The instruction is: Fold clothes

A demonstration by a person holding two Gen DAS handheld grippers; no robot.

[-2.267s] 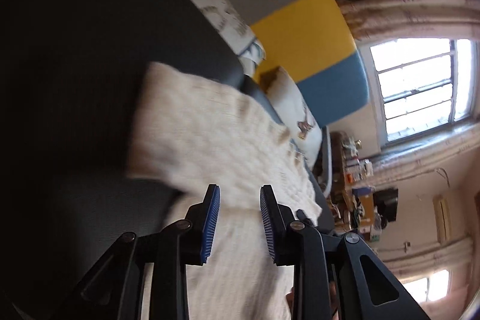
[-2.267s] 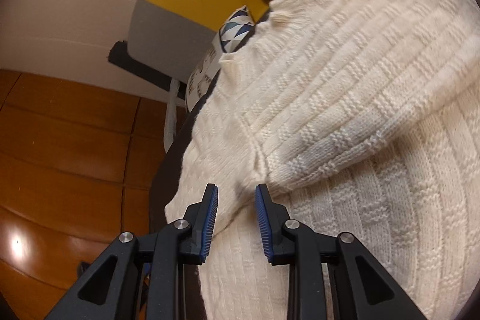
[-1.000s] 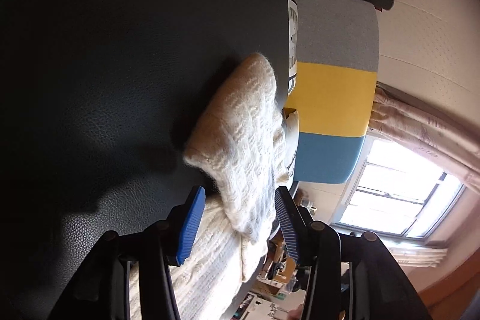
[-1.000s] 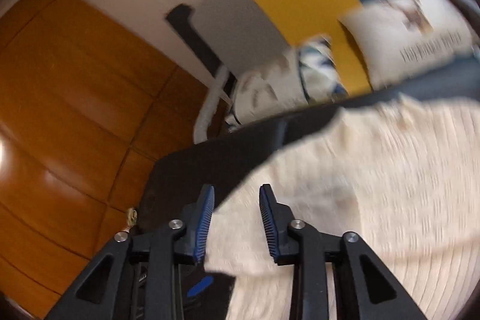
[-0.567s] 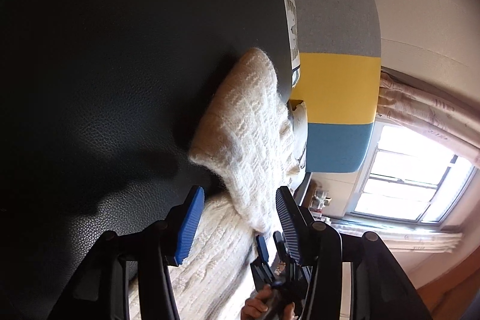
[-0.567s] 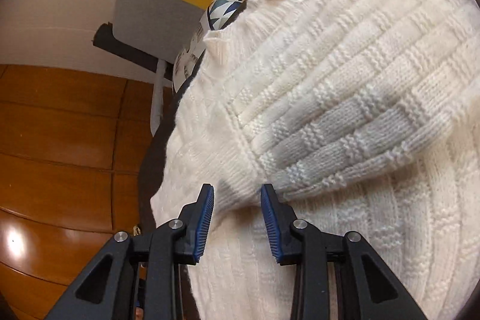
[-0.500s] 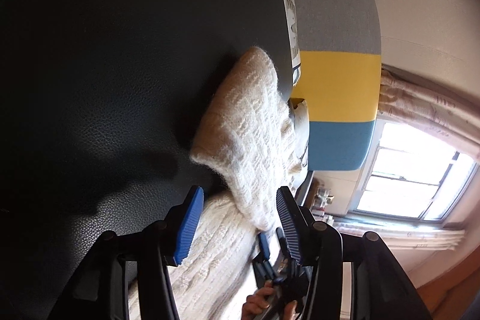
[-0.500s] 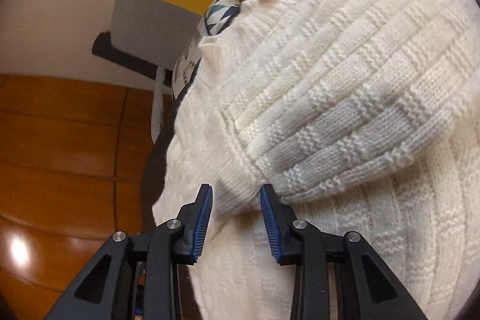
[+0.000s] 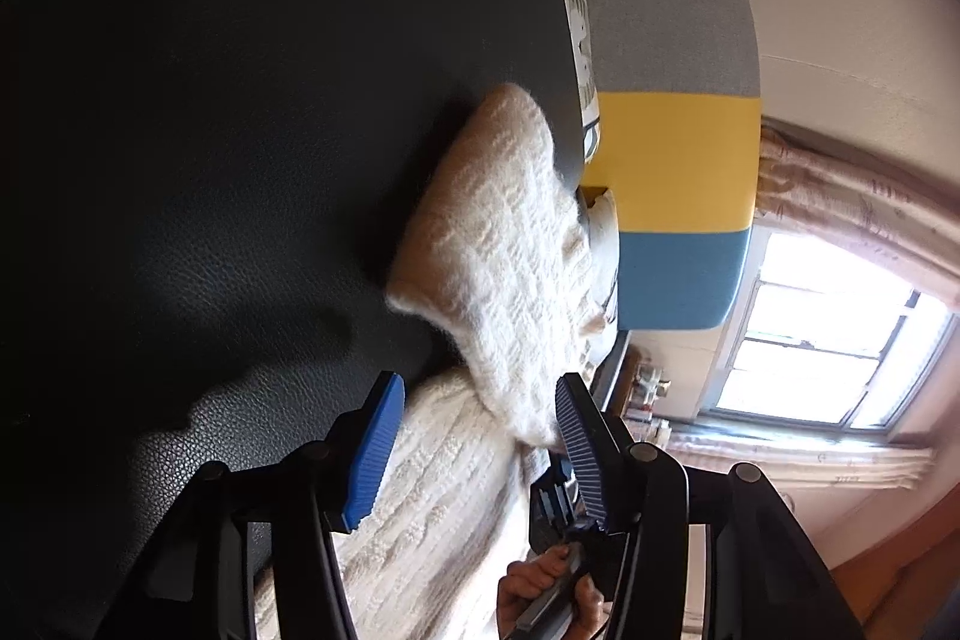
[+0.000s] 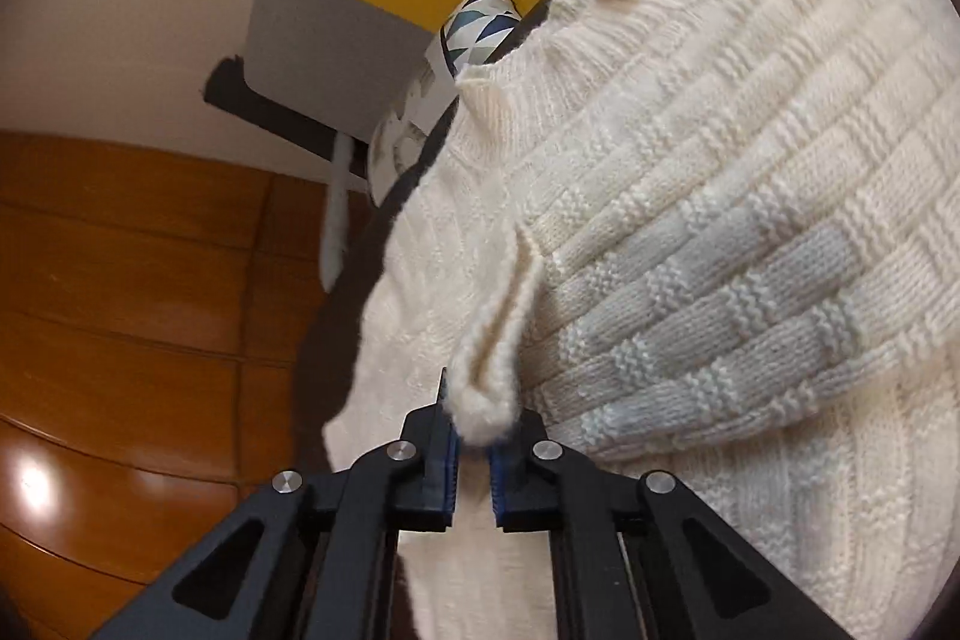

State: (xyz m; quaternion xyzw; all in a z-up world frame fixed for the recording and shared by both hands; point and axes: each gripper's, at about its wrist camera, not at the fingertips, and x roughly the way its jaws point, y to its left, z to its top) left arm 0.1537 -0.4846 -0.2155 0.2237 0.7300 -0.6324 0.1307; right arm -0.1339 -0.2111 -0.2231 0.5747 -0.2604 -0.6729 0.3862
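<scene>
A cream knitted sweater (image 10: 720, 220) lies spread on a dark leather surface (image 9: 210, 130). In the right wrist view one sleeve is folded across the body, and my right gripper (image 10: 474, 445) is shut on a pinched ridge of knit beside the sleeve seam. In the left wrist view my left gripper (image 9: 474, 439) stands open, its blue pads on either side of a raised fold of the sweater (image 9: 504, 244) without clamping it. The right gripper and the hand (image 9: 546, 586) holding it show low between the left fingers.
A grey, yellow and blue striped headboard (image 9: 678, 160) stands past the sweater, with patterned cushions (image 10: 480, 22) against it. Wooden panelling (image 10: 120, 310) lies to the left in the right wrist view. A bright window (image 9: 822, 328) and curtain are at the right.
My right gripper has gone from open to shut, pinching up a ridge of the sweater by the sleeve. The left gripper stays open in about the same place.
</scene>
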